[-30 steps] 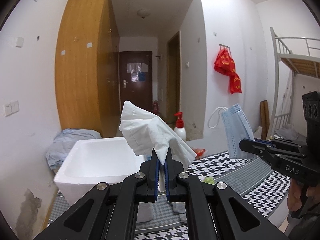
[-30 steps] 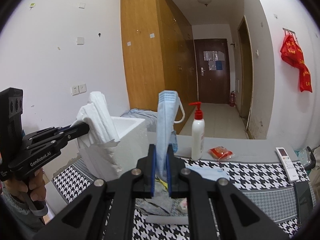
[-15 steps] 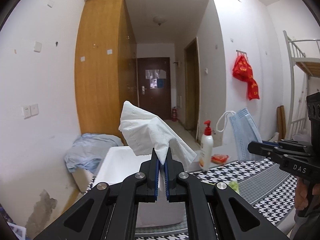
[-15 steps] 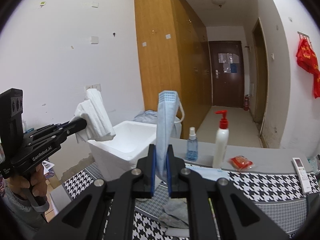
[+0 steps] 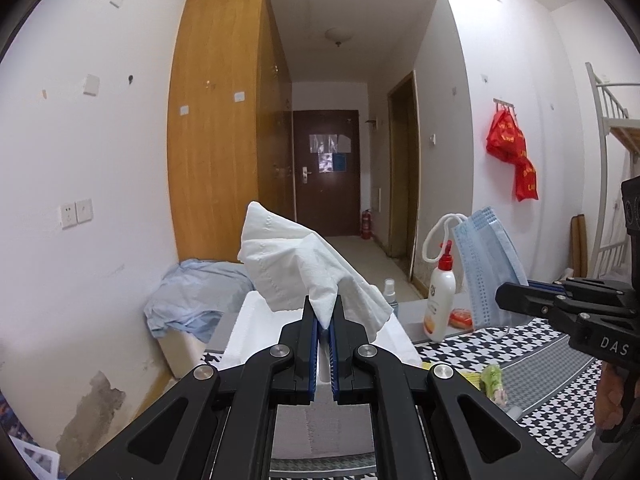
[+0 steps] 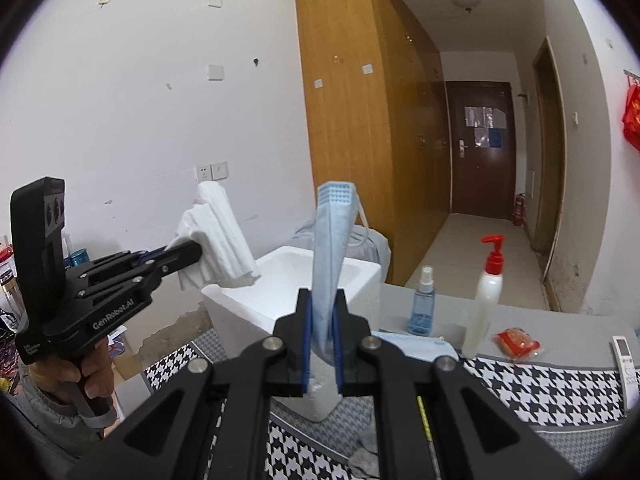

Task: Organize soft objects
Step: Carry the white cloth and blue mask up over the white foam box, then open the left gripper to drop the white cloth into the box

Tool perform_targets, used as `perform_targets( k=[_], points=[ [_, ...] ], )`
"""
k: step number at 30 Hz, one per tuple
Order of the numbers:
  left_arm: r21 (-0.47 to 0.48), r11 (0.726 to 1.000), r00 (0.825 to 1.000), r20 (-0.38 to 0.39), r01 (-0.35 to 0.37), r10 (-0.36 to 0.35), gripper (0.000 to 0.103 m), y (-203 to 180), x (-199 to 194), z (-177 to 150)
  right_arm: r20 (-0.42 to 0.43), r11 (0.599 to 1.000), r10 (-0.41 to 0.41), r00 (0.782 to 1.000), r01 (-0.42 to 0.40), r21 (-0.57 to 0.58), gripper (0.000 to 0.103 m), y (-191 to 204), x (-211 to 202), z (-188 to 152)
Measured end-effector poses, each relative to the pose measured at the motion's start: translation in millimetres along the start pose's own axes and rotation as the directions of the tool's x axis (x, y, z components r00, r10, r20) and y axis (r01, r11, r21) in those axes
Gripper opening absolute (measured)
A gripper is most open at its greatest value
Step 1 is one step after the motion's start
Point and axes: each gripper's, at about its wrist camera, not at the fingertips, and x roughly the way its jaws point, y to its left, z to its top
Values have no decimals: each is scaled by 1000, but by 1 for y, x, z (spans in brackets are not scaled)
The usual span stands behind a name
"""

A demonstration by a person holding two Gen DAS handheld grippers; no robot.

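Note:
My left gripper (image 5: 324, 312) is shut on a crumpled white tissue (image 5: 296, 260) that stands up above its tips. From the right wrist view the same gripper (image 6: 192, 254) holds the tissue (image 6: 216, 240) above the left rim of a white foam box (image 6: 288, 292). My right gripper (image 6: 322, 312) is shut on a blue face mask (image 6: 332, 236), pinched upright with the box just behind it. The left wrist view shows that gripper (image 5: 504, 298) at right, with the mask (image 5: 488, 268) and its white ear loop hanging. The foam box (image 5: 248, 336) lies right beneath the tissue.
On the houndstooth cloth (image 6: 540, 384) stand a white pump bottle (image 6: 488, 296) and a small blue spray bottle (image 6: 422, 304). A red packet (image 6: 518, 342), a remote (image 6: 626, 360), another mask (image 6: 416, 344) and grey cloth scraps (image 6: 366, 456) lie there. A blue garment (image 5: 192, 296) sits behind the box.
Both grippers have swung left toward the foam box, still holding the tissue and the mask. The box now sits right under and behind them, and the bottles have slid rightward in view.

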Motion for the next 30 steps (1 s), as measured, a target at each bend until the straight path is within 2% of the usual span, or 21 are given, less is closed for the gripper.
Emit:
perform_targets(
  k=[14,30],
  points=[
    [-21,1000,997,-74,19,-20,5,11,42,-2,-21,1000,-8,1000,8,-5,12,5,19,7],
    [-26,998,981,-182,59,-63,5,15,86,-2,-39,999,-48,998,48,-5,12,4,28,8]
  ],
)
